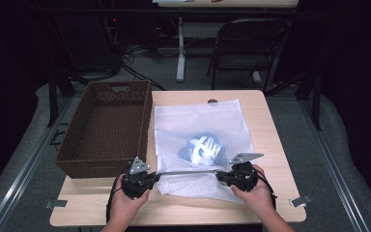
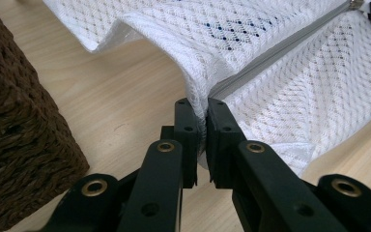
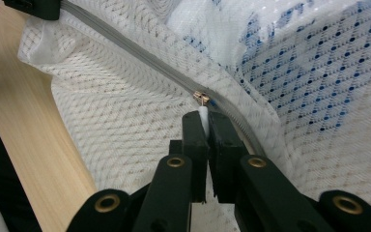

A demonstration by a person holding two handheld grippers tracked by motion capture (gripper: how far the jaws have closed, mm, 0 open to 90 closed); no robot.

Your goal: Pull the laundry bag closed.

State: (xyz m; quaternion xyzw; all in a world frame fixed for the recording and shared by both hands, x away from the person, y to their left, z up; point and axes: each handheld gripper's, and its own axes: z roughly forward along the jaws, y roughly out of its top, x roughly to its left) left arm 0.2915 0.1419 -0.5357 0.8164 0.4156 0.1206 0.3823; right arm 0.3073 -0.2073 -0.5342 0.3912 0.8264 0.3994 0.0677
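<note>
Lying flat on the table just beside a brown wicker basket, a white mesh laundry bag holds a blue-and-white garment. The left gripper is clamped on the bag's corner at the end of the grey zipper. The right gripper pinches the white zipper pull.

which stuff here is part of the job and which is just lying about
In the job:
mesh bag
zipper
zipper pull
blue and white item in the bag
left gripper, shut on the bag
right gripper, shut on the pull

Lying about:
wicker basket
folding chair
</note>
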